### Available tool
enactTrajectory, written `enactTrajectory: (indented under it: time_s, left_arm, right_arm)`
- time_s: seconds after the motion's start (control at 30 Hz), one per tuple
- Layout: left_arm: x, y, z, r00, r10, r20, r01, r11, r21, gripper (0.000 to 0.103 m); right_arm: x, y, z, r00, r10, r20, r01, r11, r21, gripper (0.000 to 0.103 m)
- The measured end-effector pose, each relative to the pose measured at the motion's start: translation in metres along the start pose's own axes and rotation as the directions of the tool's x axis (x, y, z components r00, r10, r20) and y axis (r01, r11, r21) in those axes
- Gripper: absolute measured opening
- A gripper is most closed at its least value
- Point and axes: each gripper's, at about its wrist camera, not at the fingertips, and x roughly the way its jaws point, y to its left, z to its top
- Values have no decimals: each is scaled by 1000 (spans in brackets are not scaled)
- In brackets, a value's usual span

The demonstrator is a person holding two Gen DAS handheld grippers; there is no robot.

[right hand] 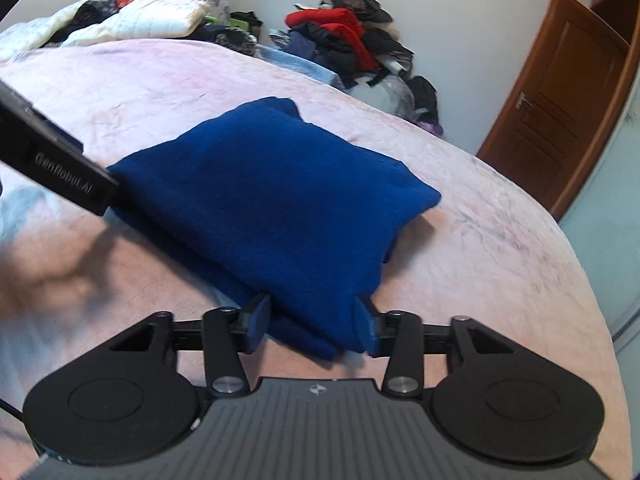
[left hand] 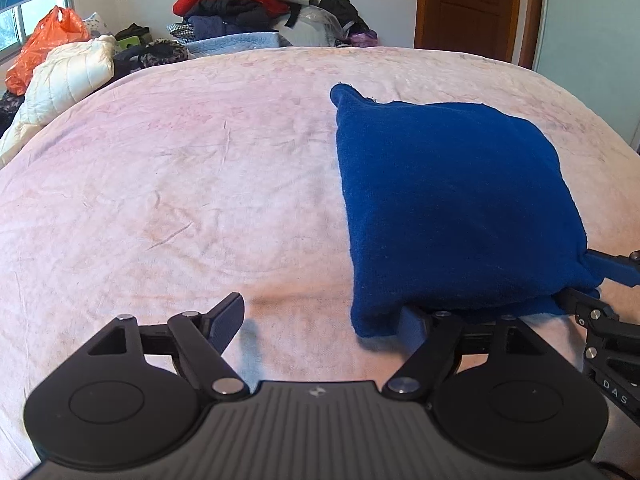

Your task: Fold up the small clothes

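A folded dark blue garment [left hand: 452, 200] lies on the pink bed cover [left hand: 200, 184]. My left gripper [left hand: 320, 320] is open; its right finger [left hand: 414, 324] tucks under the garment's near left corner and its left finger [left hand: 226, 320] rests over bare cover. In the right wrist view the garment [right hand: 280, 200] fills the middle. My right gripper [right hand: 314, 326] is open, with its jaws on either side of the garment's near corner and the cloth lying between them. The right gripper also shows in the left wrist view [left hand: 608, 280] at the garment's right corner. The left gripper's body [right hand: 52, 160] shows at the left.
A pile of red and dark clothes [left hand: 248, 4] sits beyond the bed's far edge. A white quilted jacket [left hand: 64, 80] and an orange plastic bag [left hand: 44, 44] lie at the far left. A brown wooden door [left hand: 468, 4] stands at the far right.
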Motion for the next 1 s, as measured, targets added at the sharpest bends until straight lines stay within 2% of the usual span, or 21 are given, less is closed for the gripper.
enactTrajectory:
  time_s: [0.03,0.07,0.13,0.17,0.23,0.33,0.47,0.5,0.53,0.67,0.77,0.87,0.93,1.0]
  left_arm:
    - [0,0,0,1000,1,1,-1,1000,-2,80]
    - [0,0,0,1000,1,4,-1,1000,-5,80]
    - [-1,1,-1,1000,2,16,-2,1000,-14,80]
    - [-2,3,-2,1000,6,25,-5,1000,-24,80]
    - [-4,7,-3,999,12,40,-10,999,-49,80]
    - [-3,17,-4,999,28,40,-24,996,-89,81]
    - [1,25,-6,1000,-5,7,6,991,-134,81]
    - [-1,25,-6,1000,-5,7,6,991,-131,81]
    - [-3,24,-5,1000,-4,7,5,992,-123,81]
    - [-10,21,-4,1000,-1,10,2,996,-92,80]
    - [-9,19,-4,1000,-1,2,1,996,-92,80]
    - [-7,17,-6,1000,5,-8,-6,997,-80,80]
    - [-8,17,-6,1000,7,-10,-8,997,-75,80]
    - [-9,18,-6,1000,3,-13,-4,997,-75,80]
  right_arm:
    - [1,1,1,1000,2,1,-2,1000,-4,32]
    - [2,0,1,1000,5,4,-5,1000,-2,30]
    - [3,0,3,1000,22,9,-22,1000,8,16]
    - [2,1,4,1000,27,13,-27,1000,6,6]
    - [-2,4,6,999,29,31,-29,1000,1,6]
    - [-12,0,10,995,82,60,-85,995,54,6]
    - [-5,-6,7,992,127,27,-129,987,96,7]
    - [-4,-9,5,990,142,22,-143,982,126,9]
    - [-6,-13,4,989,150,21,-151,977,152,18]
    - [-20,-28,1,980,196,41,-200,954,224,29]
    - [-26,-43,3,968,231,99,-251,908,335,32]
    - [-14,-53,3,952,277,132,-307,834,458,38]
    - [2,-54,1,946,307,104,-316,803,505,39]
    - [11,-50,-4,951,305,46,-285,812,509,39]
